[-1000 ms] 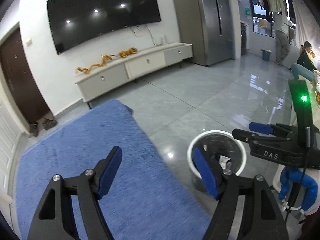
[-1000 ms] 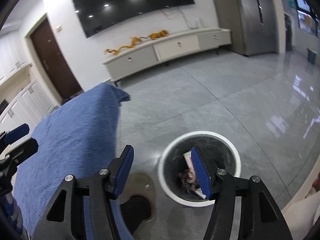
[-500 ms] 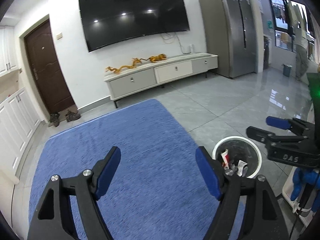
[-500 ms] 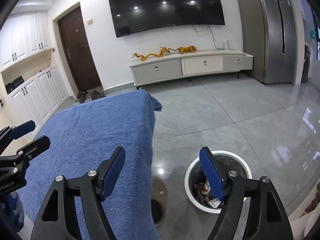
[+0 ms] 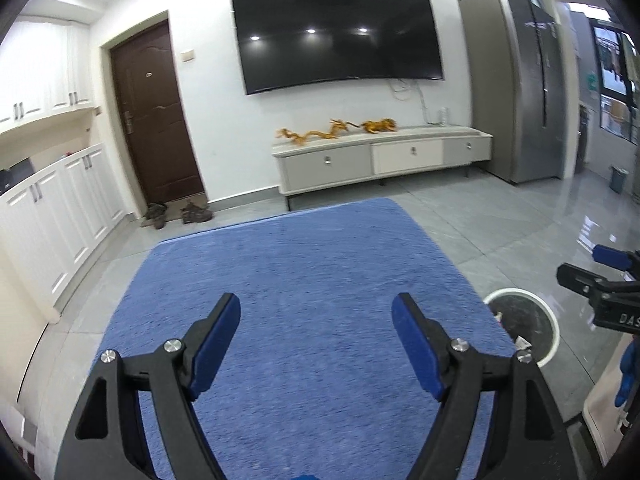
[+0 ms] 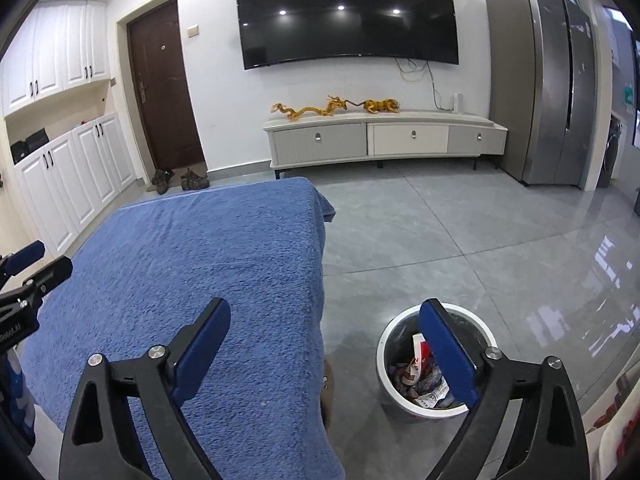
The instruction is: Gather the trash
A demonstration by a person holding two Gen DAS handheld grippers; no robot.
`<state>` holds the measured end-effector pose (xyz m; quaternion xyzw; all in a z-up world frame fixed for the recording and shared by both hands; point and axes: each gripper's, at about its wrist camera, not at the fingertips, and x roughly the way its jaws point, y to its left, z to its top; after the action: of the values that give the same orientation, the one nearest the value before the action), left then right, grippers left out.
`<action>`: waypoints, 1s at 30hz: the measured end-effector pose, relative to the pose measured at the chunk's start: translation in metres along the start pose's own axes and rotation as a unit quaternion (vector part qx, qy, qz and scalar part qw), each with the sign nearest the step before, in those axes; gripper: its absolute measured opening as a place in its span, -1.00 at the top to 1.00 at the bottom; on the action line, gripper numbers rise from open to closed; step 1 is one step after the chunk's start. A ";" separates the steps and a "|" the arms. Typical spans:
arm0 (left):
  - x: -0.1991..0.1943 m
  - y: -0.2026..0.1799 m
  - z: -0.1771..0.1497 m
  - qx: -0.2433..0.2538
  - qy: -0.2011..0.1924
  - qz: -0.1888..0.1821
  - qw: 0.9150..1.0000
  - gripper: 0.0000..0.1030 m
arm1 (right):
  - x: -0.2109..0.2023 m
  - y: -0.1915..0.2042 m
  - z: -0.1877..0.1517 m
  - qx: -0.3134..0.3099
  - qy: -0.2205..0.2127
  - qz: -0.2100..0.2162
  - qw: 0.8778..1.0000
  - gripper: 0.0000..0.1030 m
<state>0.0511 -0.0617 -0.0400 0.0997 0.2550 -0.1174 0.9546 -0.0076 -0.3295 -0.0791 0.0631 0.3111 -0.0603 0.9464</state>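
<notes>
A white-rimmed trash bin (image 6: 400, 330) with a dark liner stands on the grey floor right of the blue-covered table (image 6: 192, 264); crumpled wrappers (image 6: 416, 372) lie inside it. In the left wrist view the same bin (image 5: 550, 326) shows at the table's right edge. My left gripper (image 5: 316, 340) hangs open over the blue cloth (image 5: 296, 280) with nothing between its pads. My right gripper (image 6: 324, 350) is over the table's right edge and the bin, its jaws opening, nothing between them. Each gripper shows at the side of the other's view.
A low TV cabinet (image 6: 384, 138) with golden dragon figures stands under a wall TV (image 6: 348, 16). A steel fridge (image 6: 552, 80) is at the right, white cupboards (image 6: 68, 176) at the left, shoes (image 6: 180, 179) by a brown door.
Both views swung left from the bin and floor toward the blue table and levelled out. The right jaws spread wider. The left gripper stayed open.
</notes>
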 end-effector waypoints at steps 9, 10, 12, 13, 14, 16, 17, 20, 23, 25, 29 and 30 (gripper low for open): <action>-0.009 0.028 -0.015 -0.026 0.004 0.017 1.000 -0.60 | -0.008 0.026 0.001 -0.035 0.000 -0.005 0.999 -0.95; -0.009 0.029 -0.015 -0.029 0.003 0.016 0.999 -0.63 | -0.009 0.028 0.001 -0.037 0.000 -0.006 0.999 -0.96; -0.012 0.035 -0.017 -0.037 -0.001 0.017 0.999 -0.74 | -0.010 0.033 0.001 -0.041 0.001 -0.009 0.999 -0.97; -0.013 0.037 -0.018 -0.040 -0.003 0.018 0.999 -0.78 | -0.011 0.035 0.001 -0.043 0.001 -0.010 0.999 -0.98; -0.015 0.041 -0.019 -0.044 -0.006 0.020 0.999 -0.84 | -0.012 0.038 0.001 -0.045 0.001 -0.012 0.999 -0.98; -0.017 0.048 -0.022 -0.051 -0.012 0.023 0.998 -0.89 | -0.012 0.042 0.003 -0.050 0.000 -0.016 0.999 -0.99; -0.018 0.052 -0.023 -0.054 -0.014 0.024 0.998 -0.90 | -0.013 0.044 0.003 -0.051 -0.001 -0.018 0.999 -0.99; -0.019 0.065 -0.029 -0.066 -0.017 0.028 0.997 -0.94 | -0.015 0.052 0.003 -0.057 0.000 -0.024 0.998 -0.99; -0.018 0.078 -0.036 -0.079 -0.017 0.033 0.996 -0.96 | -0.014 0.060 0.002 -0.060 0.004 -0.029 0.998 -0.99; -0.018 0.089 -0.041 -0.090 -0.015 0.036 0.995 -0.97 | -0.013 0.065 0.000 -0.061 0.007 -0.032 0.998 -0.99; -0.015 0.106 -0.050 -0.103 -0.015 0.046 0.994 -0.97 | -0.010 0.077 -0.002 -0.065 0.011 -0.039 0.997 -0.99; -0.014 0.110 -0.052 -0.105 -0.014 0.048 0.993 -0.97 | -0.010 0.079 -0.002 -0.066 0.011 -0.039 0.997 -0.99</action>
<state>0.0460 0.0589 -0.0628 0.0092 0.2477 -0.0454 0.9677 -0.0046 -0.2510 -0.0684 -0.0109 0.3271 -0.0756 0.9419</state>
